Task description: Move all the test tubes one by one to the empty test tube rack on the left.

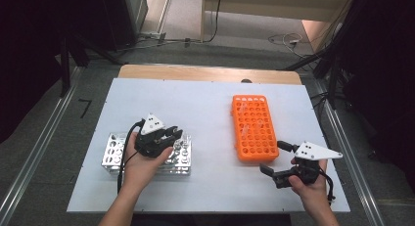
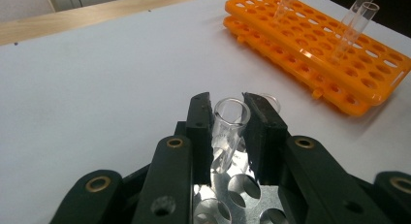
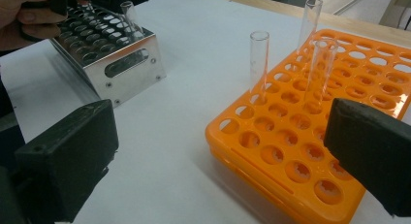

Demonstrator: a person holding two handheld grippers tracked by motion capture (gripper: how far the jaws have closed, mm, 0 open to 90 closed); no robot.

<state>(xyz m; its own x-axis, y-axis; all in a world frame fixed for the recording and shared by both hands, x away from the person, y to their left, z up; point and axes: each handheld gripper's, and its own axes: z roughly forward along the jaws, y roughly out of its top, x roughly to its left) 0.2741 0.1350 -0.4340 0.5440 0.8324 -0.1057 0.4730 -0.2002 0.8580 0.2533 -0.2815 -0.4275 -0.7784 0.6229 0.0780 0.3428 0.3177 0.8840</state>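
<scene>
The left gripper [image 2: 228, 132] clamps a clear test tube [image 2: 228, 129] above the metal rack [image 1: 111, 155]. The right gripper [image 1: 279, 157] stands wide beside the orange rack [image 1: 254, 128], which holds 3 tubes.

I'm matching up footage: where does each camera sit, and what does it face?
High view: above the table, looking down; forearms and both grippers show.
Left gripper view: on the left gripper, jaws shut on a glass tube over the metal rack.
Right gripper view: on the right gripper, jaws open.
All share the orange rack.
</scene>
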